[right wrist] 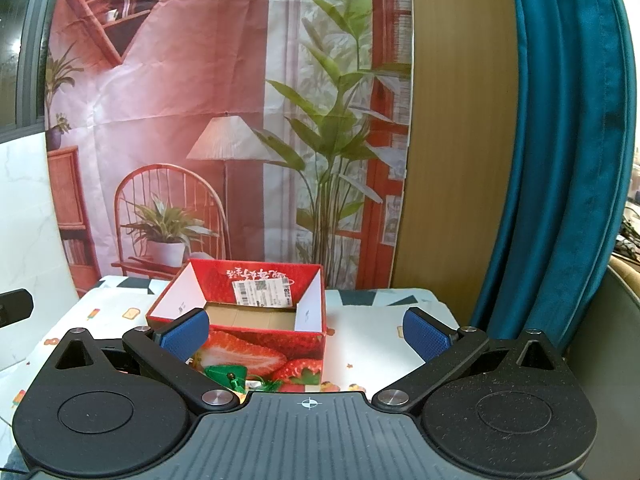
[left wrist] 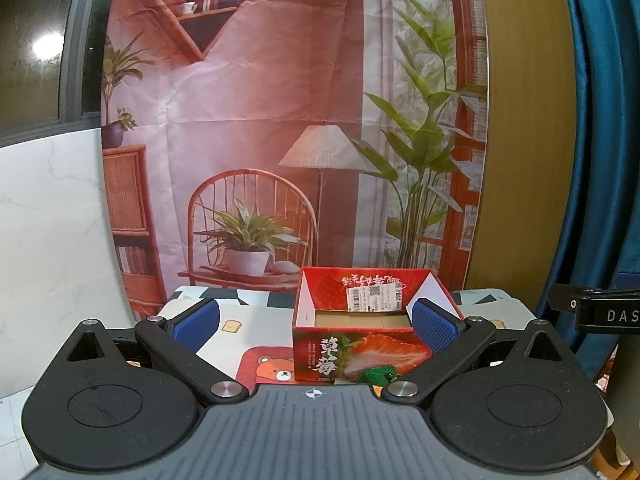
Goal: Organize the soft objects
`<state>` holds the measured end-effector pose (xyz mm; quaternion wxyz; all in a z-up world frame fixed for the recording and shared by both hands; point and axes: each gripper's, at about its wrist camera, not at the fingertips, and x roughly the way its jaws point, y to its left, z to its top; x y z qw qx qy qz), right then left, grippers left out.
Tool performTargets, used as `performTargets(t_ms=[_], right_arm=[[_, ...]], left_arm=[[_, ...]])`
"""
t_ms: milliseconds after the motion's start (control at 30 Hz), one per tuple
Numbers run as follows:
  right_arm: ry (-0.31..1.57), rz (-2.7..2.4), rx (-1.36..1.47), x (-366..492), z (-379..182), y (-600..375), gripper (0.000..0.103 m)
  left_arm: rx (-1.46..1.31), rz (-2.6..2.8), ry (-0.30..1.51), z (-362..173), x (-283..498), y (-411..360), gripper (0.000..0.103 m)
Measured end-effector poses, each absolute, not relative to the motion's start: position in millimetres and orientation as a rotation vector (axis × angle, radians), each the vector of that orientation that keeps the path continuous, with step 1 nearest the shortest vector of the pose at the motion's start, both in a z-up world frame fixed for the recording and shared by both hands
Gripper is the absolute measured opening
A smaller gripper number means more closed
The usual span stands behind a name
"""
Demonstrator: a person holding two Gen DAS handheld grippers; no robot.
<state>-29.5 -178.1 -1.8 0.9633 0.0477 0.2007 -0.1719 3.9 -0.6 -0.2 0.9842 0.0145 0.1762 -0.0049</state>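
A red strawberry-print cardboard box (left wrist: 360,352) stands open on the table, its brown bottom bare as far as I can see; it also shows in the right wrist view (right wrist: 260,344). A small green soft object (left wrist: 378,374) lies on the table in front of the box, partly hidden by my gripper body; in the right wrist view it (right wrist: 226,376) lies low and left. My left gripper (left wrist: 316,320) is open and empty, short of the box. My right gripper (right wrist: 306,334) is open and empty, with the box between its blue pads (right wrist: 186,336).
The table wears a patterned cloth (right wrist: 380,340) with a bear print (left wrist: 272,368). A printed room backdrop (left wrist: 260,120) hangs behind it, with a wooden panel (right wrist: 452,120) and a teal curtain (right wrist: 560,160) to the right. The other gripper's black edge (left wrist: 596,308) shows at right.
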Motion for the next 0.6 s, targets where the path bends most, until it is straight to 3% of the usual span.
performTargets(t_ms=[600], right_arm=[[0.407,-0.346,0.099,-30.5,-1.8,-176.1,0.103]], left_arm=[[0.030,-0.010,0.353,-2.0,3.3,0.0,0.103]])
